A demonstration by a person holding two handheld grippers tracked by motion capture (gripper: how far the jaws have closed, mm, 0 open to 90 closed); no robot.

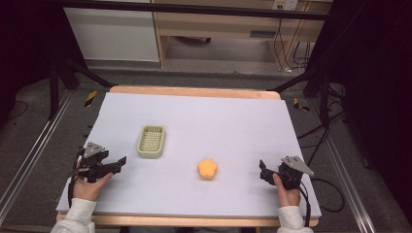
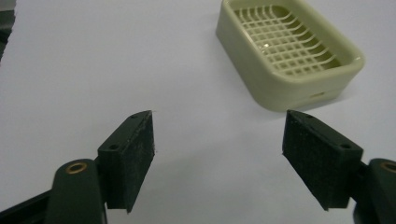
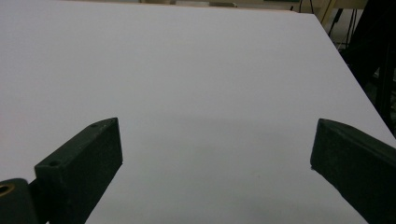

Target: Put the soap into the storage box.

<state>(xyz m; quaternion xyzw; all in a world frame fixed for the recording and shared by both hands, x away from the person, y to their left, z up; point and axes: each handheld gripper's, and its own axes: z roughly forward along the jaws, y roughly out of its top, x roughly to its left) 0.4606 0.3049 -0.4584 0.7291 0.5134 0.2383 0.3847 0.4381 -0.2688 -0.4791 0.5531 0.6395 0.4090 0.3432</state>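
Your left gripper sits near the table's left edge, just left of the soap dish and slightly nearer you. Jaws spread wide, nothing between them. In the left gripper view the soap dish lies ahead of the jaws, off toward the right jaw, clear of both pads; bare white surface fills the gap.

Soap dish: pale green, rectangular with rounded corners, slotted grid insert, standing flat, nothing in it.

Orange flower-shaped soap lies right of the soap dish and closer to you, well apart from it, roughly between your two grippers and touched by neither.

Your right gripper is far right of the soap dish, right of the soap, near the table's right front corner. Jaws wide apart too, holding nothing: the right gripper view has plain white tabletop between them.

Both hands grip the handles from the near edge, white sleeves at the wrists.
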